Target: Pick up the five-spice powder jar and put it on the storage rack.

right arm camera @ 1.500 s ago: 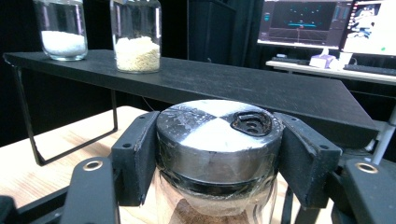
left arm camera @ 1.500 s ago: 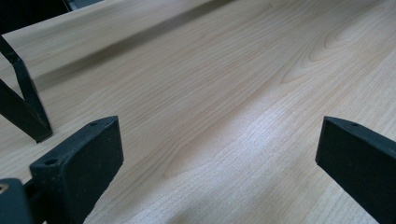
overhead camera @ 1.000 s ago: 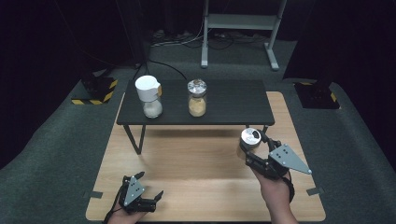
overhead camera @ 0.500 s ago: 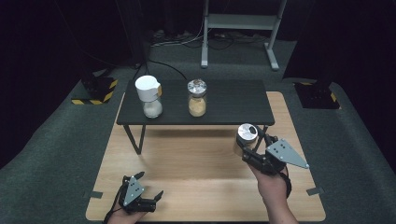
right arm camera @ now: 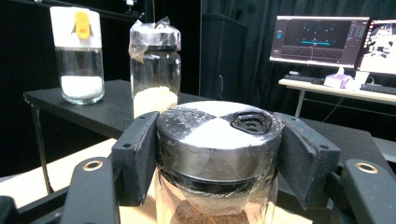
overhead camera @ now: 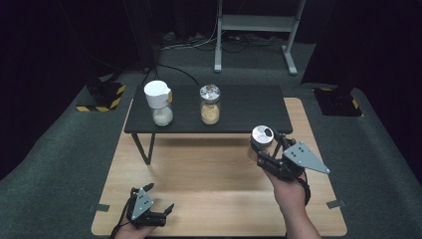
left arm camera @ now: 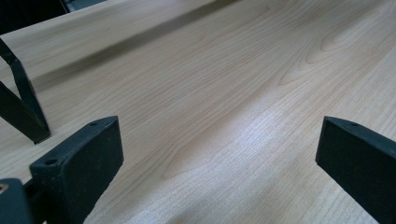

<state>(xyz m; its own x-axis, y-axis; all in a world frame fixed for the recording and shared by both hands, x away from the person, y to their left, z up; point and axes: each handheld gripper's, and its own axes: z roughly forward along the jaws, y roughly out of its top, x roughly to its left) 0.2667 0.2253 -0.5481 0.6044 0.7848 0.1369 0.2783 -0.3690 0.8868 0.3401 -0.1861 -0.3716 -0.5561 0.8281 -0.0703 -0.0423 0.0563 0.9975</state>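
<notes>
A glass jar (overhead camera: 262, 137) with a metal lid and brown contents hangs above the wooden table (overhead camera: 209, 174), close to the front right corner of the black shelf (overhead camera: 244, 112). My right gripper (overhead camera: 263, 150) is shut on it, and in the right gripper view the pads (right arm camera: 140, 149) press the jar (right arm camera: 217, 135) just under its lid. On the shelf stand a white-capped jar (overhead camera: 160, 102) of white grains and a foil-topped jar (overhead camera: 210, 104) of yellowish powder. My left gripper (overhead camera: 160, 197) rests open at the table's front left, with bare wood between its jaws (left arm camera: 219, 154).
The shelf's black legs (overhead camera: 144, 147) stand on the wood at the left. A grey desk frame (overhead camera: 254, 30) and cables lie behind the shelf. A yellow-black striped base (overhead camera: 102, 97) sits at the far left. Monitors (right arm camera: 317, 37) stand on a desk to the right.
My right gripper has carried the jar a little to the left and toward the shelf's edge. The left gripper has stayed where it was.
</notes>
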